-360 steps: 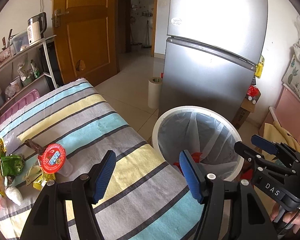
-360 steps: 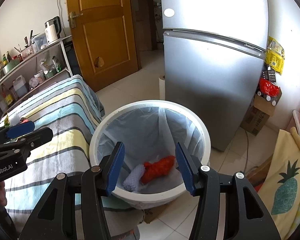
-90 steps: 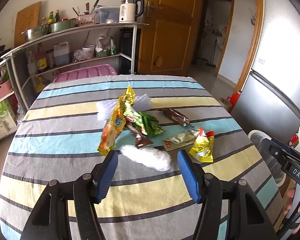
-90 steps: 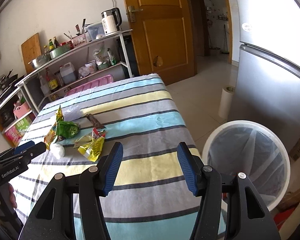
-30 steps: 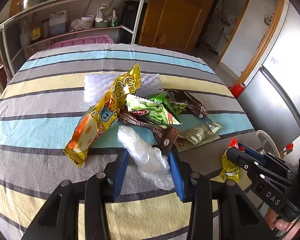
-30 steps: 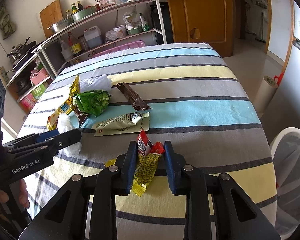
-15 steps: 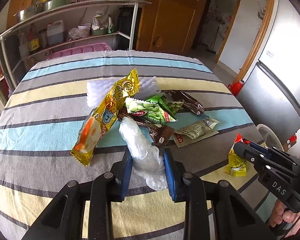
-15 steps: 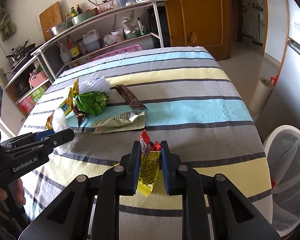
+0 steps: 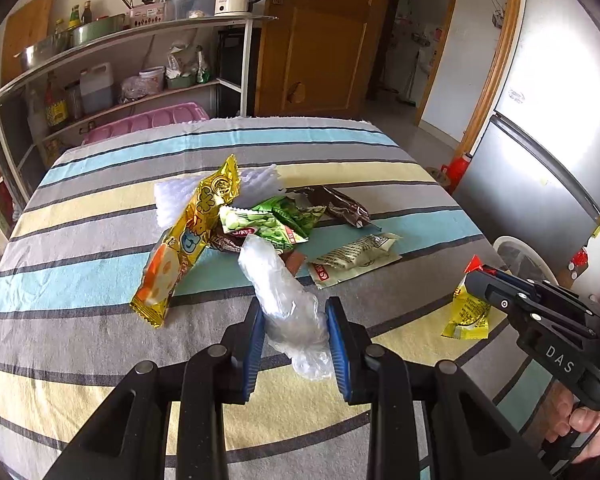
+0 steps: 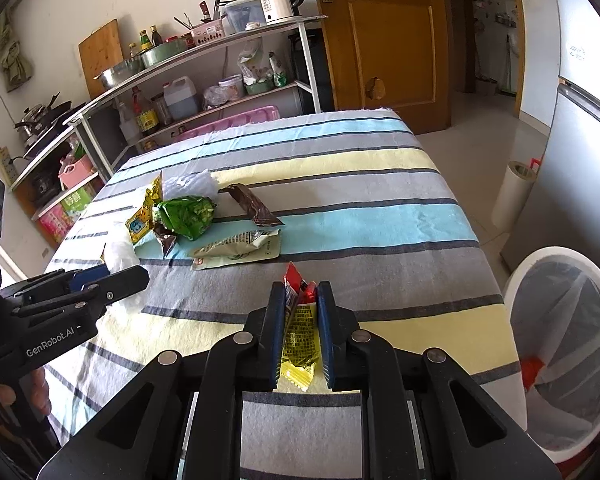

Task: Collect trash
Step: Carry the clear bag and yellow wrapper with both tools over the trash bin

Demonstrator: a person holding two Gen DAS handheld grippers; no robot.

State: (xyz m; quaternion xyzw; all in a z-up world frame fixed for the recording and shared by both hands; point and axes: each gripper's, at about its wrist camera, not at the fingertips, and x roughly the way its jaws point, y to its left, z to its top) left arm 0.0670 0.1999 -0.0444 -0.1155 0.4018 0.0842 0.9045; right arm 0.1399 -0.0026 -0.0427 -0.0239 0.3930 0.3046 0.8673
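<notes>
My left gripper is shut on a crumpled clear plastic bag, held a little above the striped tablecloth. My right gripper has a yellow and red snack wrapper pinched between its blue pads, and its jaws are still closing on it. In the left wrist view that wrapper hangs clear of the cloth. A pile stays on the table: a gold wrapper, green wrappers, a brown wrapper, a beige packet and white foam netting.
A white bin lined with a clear bag stands on the floor off the table's right edge, beside a silver fridge. A metal shelf with bottles and a kettle runs behind the table. A wooden door is at the back.
Both grippers have narrowed onto their items and lifted slightly off the cloth: the left on the plastic bag, the right on the yellow and red wrapper. The pile looks smaller and farther.
</notes>
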